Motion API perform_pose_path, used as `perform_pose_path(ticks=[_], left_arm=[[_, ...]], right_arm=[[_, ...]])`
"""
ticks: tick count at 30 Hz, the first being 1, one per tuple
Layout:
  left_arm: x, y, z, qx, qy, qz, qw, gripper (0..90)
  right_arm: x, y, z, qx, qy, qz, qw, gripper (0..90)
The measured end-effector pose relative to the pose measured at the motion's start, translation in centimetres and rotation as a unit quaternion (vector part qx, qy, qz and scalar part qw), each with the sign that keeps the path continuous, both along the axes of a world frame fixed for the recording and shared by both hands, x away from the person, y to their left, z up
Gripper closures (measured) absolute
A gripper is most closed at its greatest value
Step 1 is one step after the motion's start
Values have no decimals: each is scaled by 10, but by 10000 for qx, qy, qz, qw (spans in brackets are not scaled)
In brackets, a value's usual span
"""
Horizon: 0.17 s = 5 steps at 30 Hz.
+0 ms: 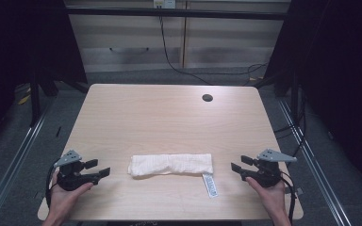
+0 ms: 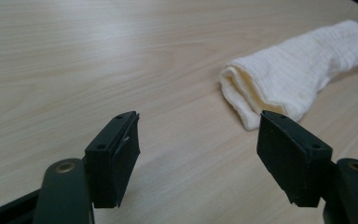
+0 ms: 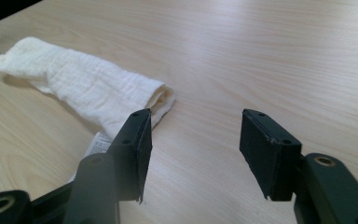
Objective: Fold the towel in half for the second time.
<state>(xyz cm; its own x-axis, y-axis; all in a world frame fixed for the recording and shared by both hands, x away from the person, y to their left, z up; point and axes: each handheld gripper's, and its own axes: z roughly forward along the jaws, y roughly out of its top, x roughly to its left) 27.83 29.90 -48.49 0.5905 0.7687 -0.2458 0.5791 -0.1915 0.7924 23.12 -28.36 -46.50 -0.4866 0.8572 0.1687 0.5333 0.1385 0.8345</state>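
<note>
The rolled towel [image 1: 170, 164] lies untouched at 6 o'clock on the table [image 1: 160, 113]; left gripper [image 1: 99, 168] at 8 and right gripper [image 1: 239, 164] at 4 wait with jaws apart, nothing seems started

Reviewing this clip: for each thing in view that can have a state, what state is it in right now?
Towel: folded into a long bundle, flat on the table, touched by neither gripper.
Label: sticks out from under the towel's right end, flat on the table.
Left gripper: open, holding nothing, left of the towel.
Right gripper: open, holding nothing, right of the towel.
</note>
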Motion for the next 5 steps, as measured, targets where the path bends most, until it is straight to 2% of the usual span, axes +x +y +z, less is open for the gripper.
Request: perform_pose_path(ticks=[3,5], left_arm=[[1,-1,-3,37,9,-1,10000,248],[1,-3,-5,105,23,-62,9999,226]], right_arm=[[0,-9,-3,68,26,-209,9998,397],[1,-13,-6,56,94,-245,9996,380]])
